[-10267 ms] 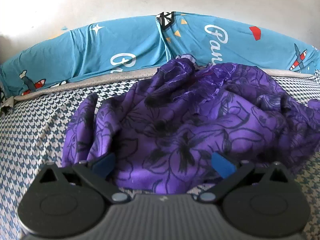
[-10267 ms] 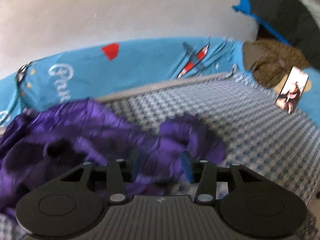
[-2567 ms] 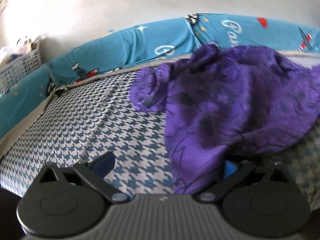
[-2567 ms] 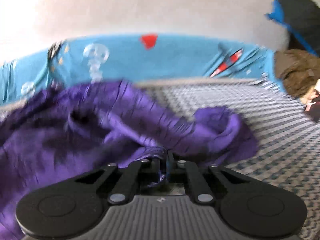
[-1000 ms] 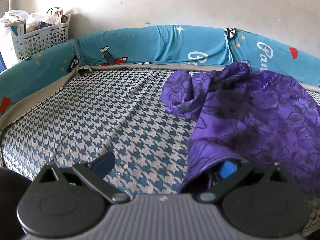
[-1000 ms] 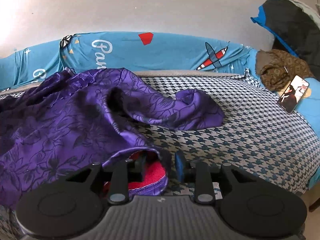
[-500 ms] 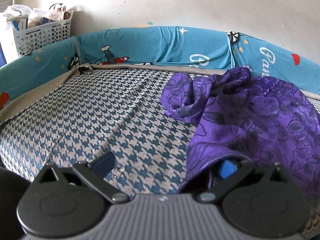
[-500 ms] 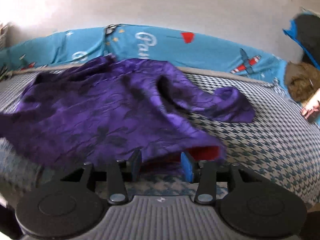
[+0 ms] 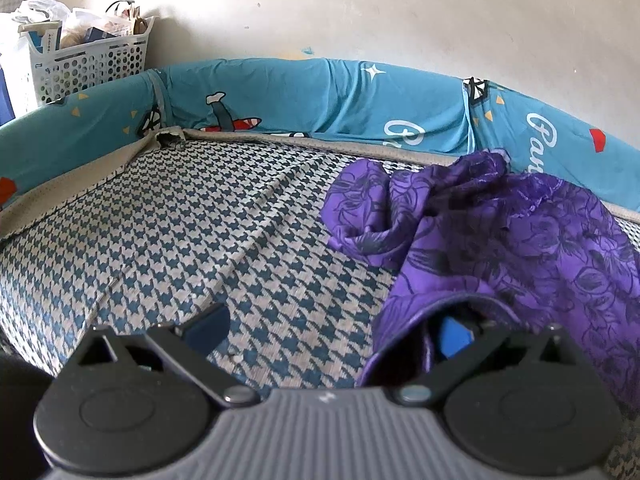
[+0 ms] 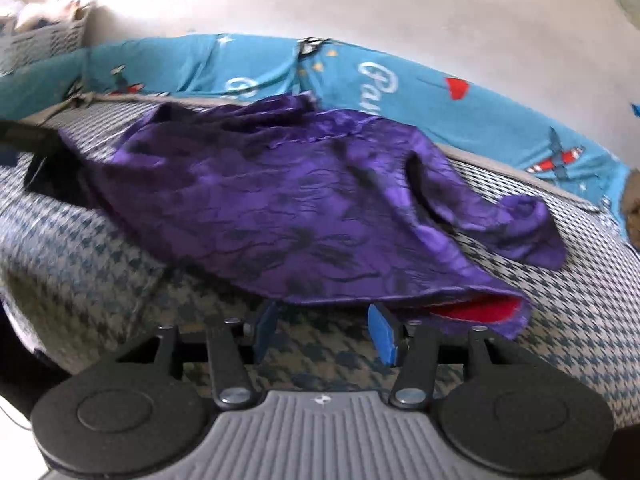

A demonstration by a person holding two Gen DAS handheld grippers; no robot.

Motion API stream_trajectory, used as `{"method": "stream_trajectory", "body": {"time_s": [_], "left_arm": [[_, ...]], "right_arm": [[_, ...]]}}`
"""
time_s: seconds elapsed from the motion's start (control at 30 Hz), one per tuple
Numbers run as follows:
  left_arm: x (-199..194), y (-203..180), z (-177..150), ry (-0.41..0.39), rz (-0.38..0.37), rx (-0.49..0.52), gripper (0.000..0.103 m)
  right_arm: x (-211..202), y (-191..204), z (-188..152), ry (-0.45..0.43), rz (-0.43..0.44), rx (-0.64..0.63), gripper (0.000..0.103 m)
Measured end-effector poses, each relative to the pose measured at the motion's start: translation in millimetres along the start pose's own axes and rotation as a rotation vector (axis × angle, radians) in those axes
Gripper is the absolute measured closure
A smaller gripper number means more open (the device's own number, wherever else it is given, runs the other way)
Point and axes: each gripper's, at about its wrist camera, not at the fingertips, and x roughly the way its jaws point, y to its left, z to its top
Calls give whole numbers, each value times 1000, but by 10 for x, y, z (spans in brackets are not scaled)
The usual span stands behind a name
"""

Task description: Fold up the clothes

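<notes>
One purple floral garment [image 10: 304, 208] lies crumpled on the houndstooth mattress [image 9: 192, 240], toward its far side, close to the blue bolster [image 9: 320, 96] that runs along the wall. Its near hem hangs just beyond the right gripper [image 10: 322, 336], whose jaws are opening; only mattress shows between the two blue pads [image 10: 382, 340], and they press on nothing. At the right end of this hem a red lining [image 10: 480, 309] shows.

The left gripper [image 9: 332, 328] stands wide open. The garment's left hem [image 9: 420, 312] drapes over its right finger, and the left finger is over bare mattress.

Much free mattress lies to the left of the cloth, up to the beige edge strip [image 9: 80, 184]. Only the left wrist view shows this room clearly, and also the white basket [image 9: 84, 60] beyond the far left corner. Only the right wrist view shows the sleeve [image 10: 520, 232] spread to the right and the free mattress near that side; this view is blurred.
</notes>
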Motion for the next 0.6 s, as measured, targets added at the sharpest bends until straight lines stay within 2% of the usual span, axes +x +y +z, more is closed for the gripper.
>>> {"method": "stream_trajectory", "body": {"time_s": [0.07, 0.23, 0.4, 0.47, 0.5, 0.53, 0.6], "left_arm": [[5, -7, 11, 0, -2, -1, 0], [9, 3, 28, 3, -9, -8, 0], [26, 3, 46, 5, -7, -12, 0], [31, 2, 53, 6, -8, -14, 0], [34, 2, 56, 6, -9, -15, 0], [36, 1, 63, 6, -9, -15, 0], [41, -4, 81, 3, -7, -14, 0]], "right_arm": [[29, 75, 18, -2, 15, -36, 51], [88, 242, 57, -45, -8, -142, 45], [178, 361, 74, -81, -10, -238, 48], [222, 389, 89, -91, -12, -265, 73], [245, 390, 99, -91, -13, -268, 92], [268, 388, 110, -90, -15, -270, 99], [285, 363, 147, -97, -15, -255, 100]]}}
